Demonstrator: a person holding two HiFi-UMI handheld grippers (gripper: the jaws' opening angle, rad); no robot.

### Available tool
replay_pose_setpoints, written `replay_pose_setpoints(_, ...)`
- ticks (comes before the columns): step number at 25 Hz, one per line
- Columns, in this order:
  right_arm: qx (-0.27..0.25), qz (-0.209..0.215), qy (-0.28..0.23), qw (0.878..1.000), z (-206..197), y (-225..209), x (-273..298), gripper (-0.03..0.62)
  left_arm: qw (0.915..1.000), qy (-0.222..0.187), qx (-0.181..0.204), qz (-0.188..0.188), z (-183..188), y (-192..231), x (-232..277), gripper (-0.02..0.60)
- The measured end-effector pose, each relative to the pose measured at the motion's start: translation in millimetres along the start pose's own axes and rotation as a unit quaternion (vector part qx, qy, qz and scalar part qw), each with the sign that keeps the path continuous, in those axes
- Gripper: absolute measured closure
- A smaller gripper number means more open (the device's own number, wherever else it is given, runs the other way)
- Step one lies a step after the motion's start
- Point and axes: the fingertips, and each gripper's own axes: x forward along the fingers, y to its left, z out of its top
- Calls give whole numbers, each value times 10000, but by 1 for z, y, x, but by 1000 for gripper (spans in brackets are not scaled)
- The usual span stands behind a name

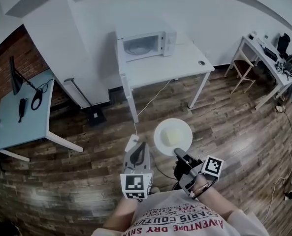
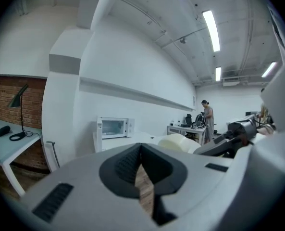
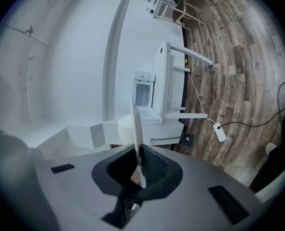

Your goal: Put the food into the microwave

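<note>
A white plate [image 1: 160, 130] carries a pale yellow lump of food [image 1: 173, 137]. My right gripper [image 1: 178, 154] is shut on the plate's near rim and holds it above the wooden floor. In the right gripper view the plate [image 3: 137, 129] stands edge-on between the pads [image 3: 151, 166], with the food [image 3: 124, 129] to its left. My left gripper [image 1: 140, 147] is shut and empty, just left of the plate. The white microwave [image 1: 146, 44] stands on a white table [image 1: 185, 64] ahead, its door swung open to the left. The left gripper view shows the microwave [image 2: 114, 127] and the food [image 2: 177, 142].
A cable with a plug [image 1: 135, 127] trails across the floor from the white table. At the left stands a blue-grey table [image 1: 22, 117] with a lamp and headphones. Desks and a chair [image 1: 244, 68] are at the right. A person [image 2: 208, 117] stands far off.
</note>
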Motion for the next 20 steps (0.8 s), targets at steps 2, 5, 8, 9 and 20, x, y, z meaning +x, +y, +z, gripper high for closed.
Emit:
replay_pose_setpoints(2, 12, 48, 59, 10000, -8, 3, 13, 570, 10000, -22, 26, 1, 2, 14, 3, 575)
replay_pose_setpoints(5, -22, 74, 140, 9999, -16, 5, 31, 571, 9999, -82, -14, 63, 3, 31, 3, 575)
replay_pose_setpoints(8, 10, -3, 155, 9999, -8, 5, 48, 571, 9999, -74, -93, 80, 3, 40, 11, 575)
replay_pose_setpoints(9, 10, -29, 173, 9998, -3, 4, 53, 571, 9999, -60, -133, 87, 2, 42, 16, 575)
replay_pose_setpoints(20, 98, -25, 575, 9983, 118, -7, 124, 571, 9984, -26, -274, 485, 18, 47, 149, 575)
